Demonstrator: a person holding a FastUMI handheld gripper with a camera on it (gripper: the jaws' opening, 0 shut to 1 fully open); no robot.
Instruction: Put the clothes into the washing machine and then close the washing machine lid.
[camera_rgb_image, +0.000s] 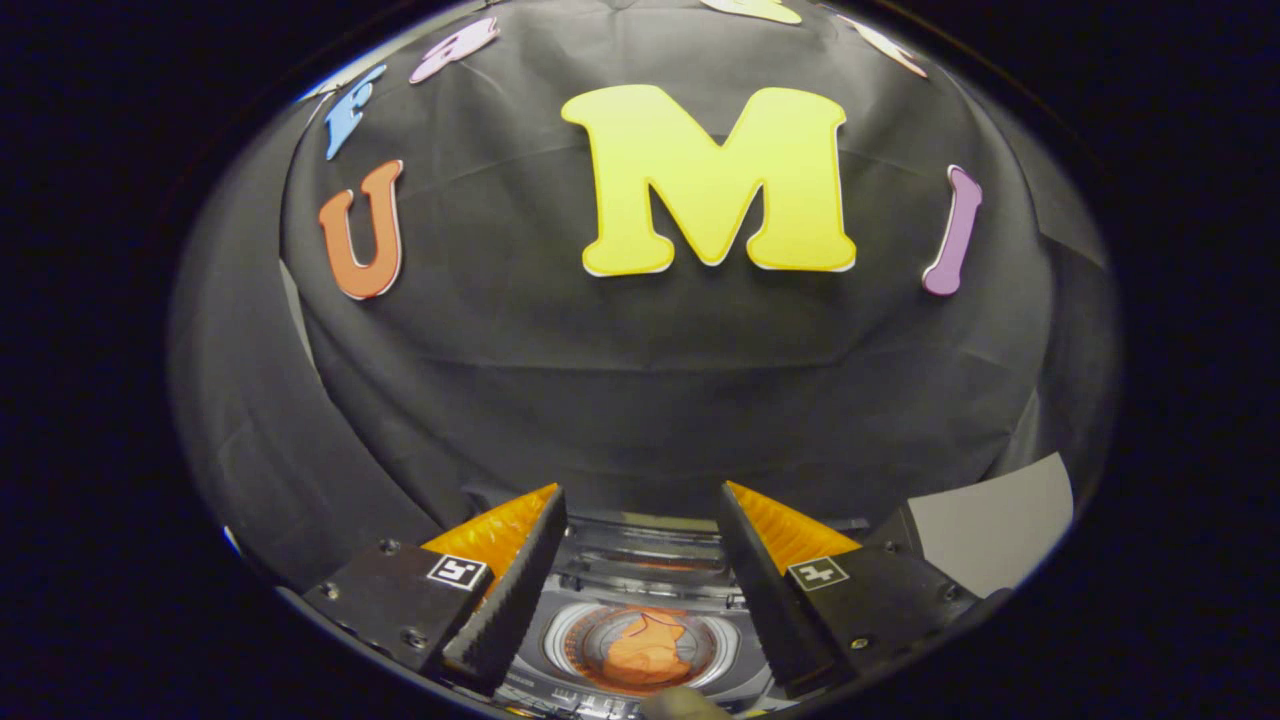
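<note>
Clothes (645, 650) lie inside washing machine (640, 560), below spread, empty gripper (640, 505) fingers

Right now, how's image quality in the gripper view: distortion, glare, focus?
Gripper view: strong fisheye bending, the wall cloth bulges. Lighting is dim and even, no harsh glare. The open gripper has sharp fingers. Below and between them, the washer window is lit orange around the cloth, soft and small.

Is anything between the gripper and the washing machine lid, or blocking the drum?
Nothing visible. The gripper is open above the washing machine; an orange garment already lies in the drum. I can't make out the lid.
</note>
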